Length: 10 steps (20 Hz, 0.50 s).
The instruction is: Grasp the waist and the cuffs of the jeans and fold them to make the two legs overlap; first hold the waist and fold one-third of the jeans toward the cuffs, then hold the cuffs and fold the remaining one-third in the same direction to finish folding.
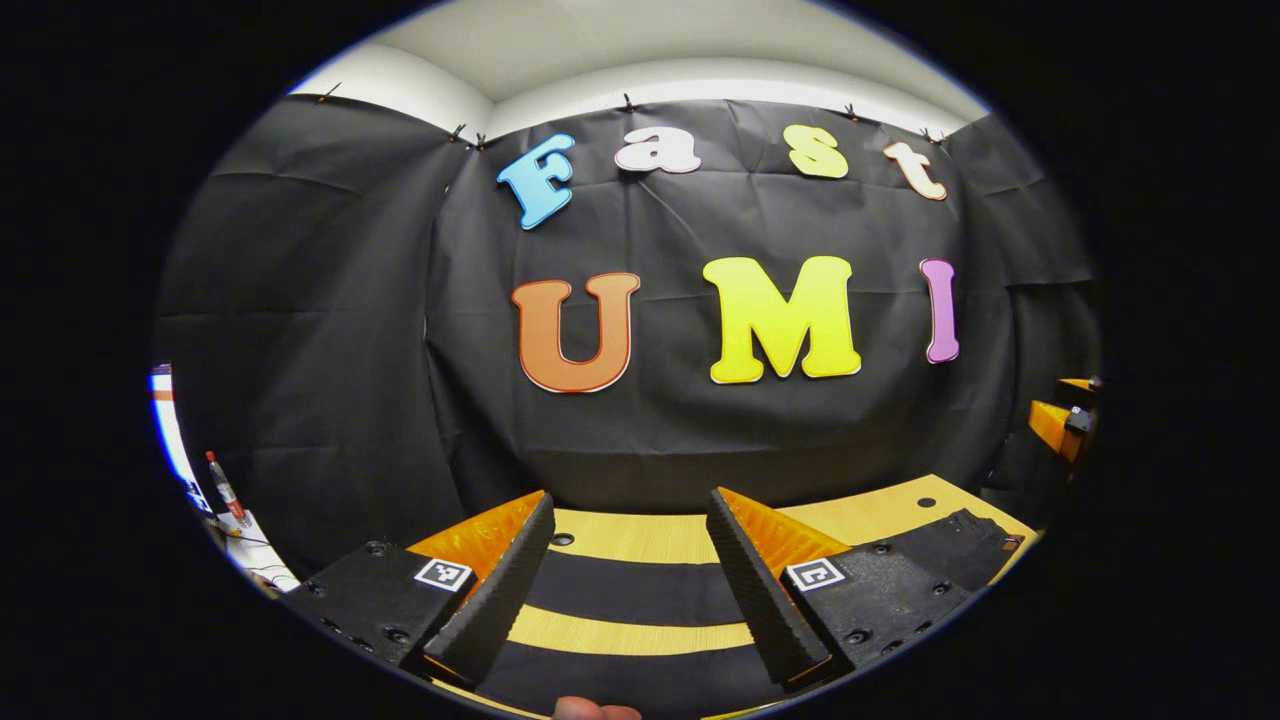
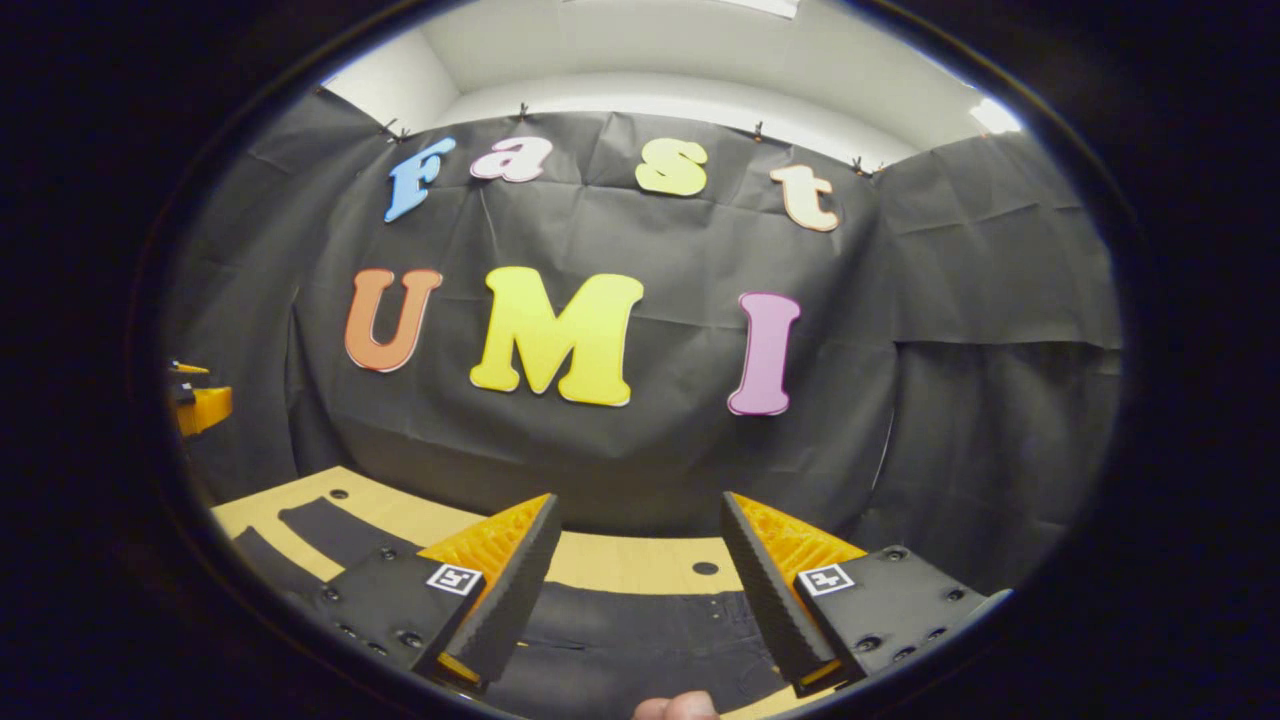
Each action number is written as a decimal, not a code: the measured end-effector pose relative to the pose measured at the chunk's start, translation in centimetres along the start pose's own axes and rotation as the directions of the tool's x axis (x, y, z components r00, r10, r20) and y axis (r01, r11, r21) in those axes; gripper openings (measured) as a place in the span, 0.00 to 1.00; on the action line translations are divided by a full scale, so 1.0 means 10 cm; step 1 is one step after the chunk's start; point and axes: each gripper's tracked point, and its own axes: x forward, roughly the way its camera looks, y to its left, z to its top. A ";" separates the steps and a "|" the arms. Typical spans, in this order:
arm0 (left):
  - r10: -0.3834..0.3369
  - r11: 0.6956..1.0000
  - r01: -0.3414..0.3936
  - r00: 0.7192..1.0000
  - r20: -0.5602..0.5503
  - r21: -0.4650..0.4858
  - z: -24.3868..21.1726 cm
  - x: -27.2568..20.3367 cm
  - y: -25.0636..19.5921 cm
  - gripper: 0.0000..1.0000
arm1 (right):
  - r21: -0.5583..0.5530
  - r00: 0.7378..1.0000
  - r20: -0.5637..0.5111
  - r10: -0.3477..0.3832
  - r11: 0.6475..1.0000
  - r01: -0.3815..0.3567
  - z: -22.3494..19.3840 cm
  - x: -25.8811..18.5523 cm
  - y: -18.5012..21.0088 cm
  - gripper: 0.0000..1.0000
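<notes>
The left gripper (image 1: 630, 575) sits at the bottom of the left gripper view with its two fingers spread wide and nothing between them. Through the gap show the jeans (image 1: 640, 590), dark and lying flat on a light wooden table (image 1: 870, 515); here they appear as two dark bands, the legs, running side to side across the lower middle of the frame, with strips of bare wood between and beyond them. More dark cloth lies at the lower right, by the table's edge. A fingertip (image 1: 595, 710) peeks in at the very bottom centre. At the far right edge, mid-height, part of the right gripper (image 1: 1065, 420) is visible, too small to judge. A red-capped marker (image 1: 225, 490) stands at the lower left edge.

The right gripper (image 2: 640, 580) is likewise released, fingers well apart and holding nothing, at the bottom of the right gripper view. Below and between them lies the upper part of the jeans (image 2: 640, 640), with seams and a pocket faintly visible. A dark leg stretches toward the lower left of that frame.
</notes>
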 end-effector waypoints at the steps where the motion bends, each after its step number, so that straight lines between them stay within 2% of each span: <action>1: 0.008 1.000 -0.008 1.000 -0.002 0.000 -0.03 -0.01 0.01 0.98 | 0.001 1.000 -0.013 -0.011 1.000 0.011 -0.05 0.00 -0.07 0.98; 4: 0.035 0.999 -0.037 0.998 -0.057 -0.028 -0.23 -0.06 0.13 0.98 | 0.008 0.996 -0.073 -0.042 0.999 0.043 -0.27 0.04 -0.42 0.99; 6: 0.061 0.994 -0.075 0.986 -0.152 -0.085 -0.56 -0.11 0.26 0.98 | 0.031 0.988 -0.143 -0.053 0.998 0.058 -0.51 0.04 -0.71 0.99; 8: 0.073 0.978 -0.120 0.962 -0.261 -0.168 -0.93 -0.20 0.35 0.98 | 0.073 0.970 -0.240 -0.049 0.995 0.069 -0.83 0.04 -1.03 0.99; 10: 0.087 0.945 -0.200 0.917 -0.389 -0.260 -1.32 -0.36 0.45 0.99 | 0.135 0.936 -0.349 -0.043 0.986 0.096 -1.22 0.02 -1.35 0.99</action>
